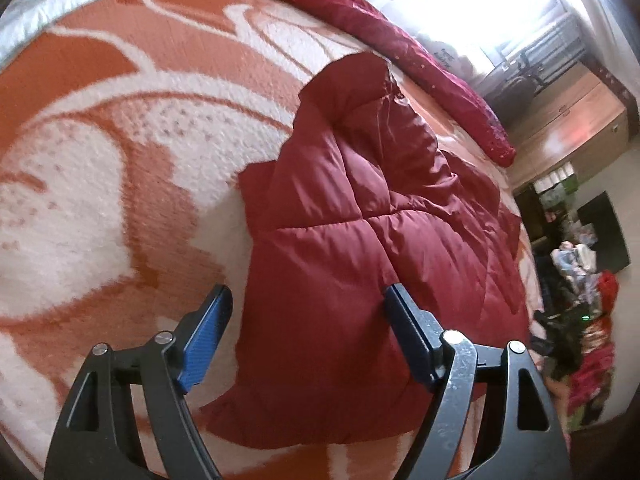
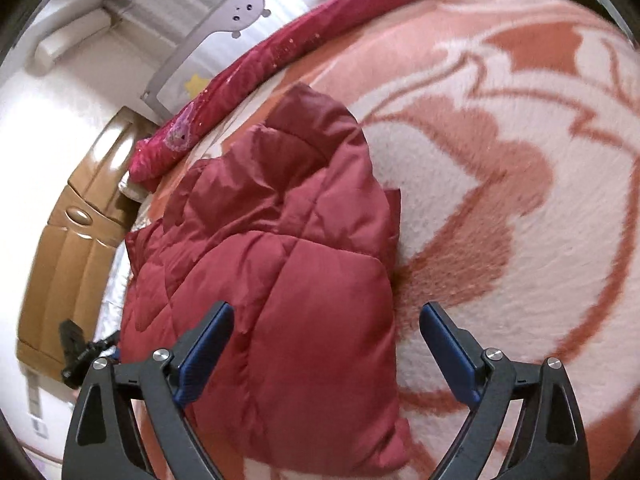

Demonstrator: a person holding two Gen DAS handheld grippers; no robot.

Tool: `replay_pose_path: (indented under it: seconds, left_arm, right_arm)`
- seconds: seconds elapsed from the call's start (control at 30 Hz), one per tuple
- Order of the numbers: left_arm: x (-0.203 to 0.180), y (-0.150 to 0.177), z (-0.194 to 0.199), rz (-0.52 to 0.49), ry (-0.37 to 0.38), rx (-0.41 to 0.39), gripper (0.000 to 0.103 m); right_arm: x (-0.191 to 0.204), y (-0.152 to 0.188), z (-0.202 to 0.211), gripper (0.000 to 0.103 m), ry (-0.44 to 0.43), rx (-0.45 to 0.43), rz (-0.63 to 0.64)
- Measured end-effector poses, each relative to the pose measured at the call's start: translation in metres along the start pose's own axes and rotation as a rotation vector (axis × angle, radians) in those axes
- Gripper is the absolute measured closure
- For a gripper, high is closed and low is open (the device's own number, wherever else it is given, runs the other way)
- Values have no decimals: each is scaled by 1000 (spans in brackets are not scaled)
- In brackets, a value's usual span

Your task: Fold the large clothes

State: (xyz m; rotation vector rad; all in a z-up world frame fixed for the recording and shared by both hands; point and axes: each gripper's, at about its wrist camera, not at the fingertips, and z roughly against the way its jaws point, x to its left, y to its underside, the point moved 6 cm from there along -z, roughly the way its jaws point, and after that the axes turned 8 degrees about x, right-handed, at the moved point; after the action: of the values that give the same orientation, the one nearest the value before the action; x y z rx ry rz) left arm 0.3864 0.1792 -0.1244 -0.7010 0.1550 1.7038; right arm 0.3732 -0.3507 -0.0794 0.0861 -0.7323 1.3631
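Observation:
A dark red quilted puffer jacket lies folded into a thick bundle on an orange-and-white patterned blanket. My left gripper is open and empty, hovering over the jacket's near left edge. In the right wrist view the same jacket lies ahead, and my right gripper is open and empty above its near right edge, over the blanket.
A rolled crimson quilt runs along the far side of the bed. A wooden cabinet stands past the bed's edge. Cluttered floor items lie to the right of the bed, below a bright window.

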Motion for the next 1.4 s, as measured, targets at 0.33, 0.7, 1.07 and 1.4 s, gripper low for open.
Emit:
replay_pose_path:
  seconds: [0.33,0.7,1.07,1.4]
  left_arm:
    - [0,-11,-36,53,170,130,12]
    - [-19,-8,-50,30,207,133,32]
    - [-57,8,9,-86,222,60,61]
    - [-59,76,88,-110,301,5,62]
  right_arm:
    - [-20,-14,-48,3,-129,134,-117]
    - [-3,-15,-66,37,-180,189,-118]
    - [26,0,-20,67,-233,132,-119]
    - [57,75,44,69,-296,124,-38]
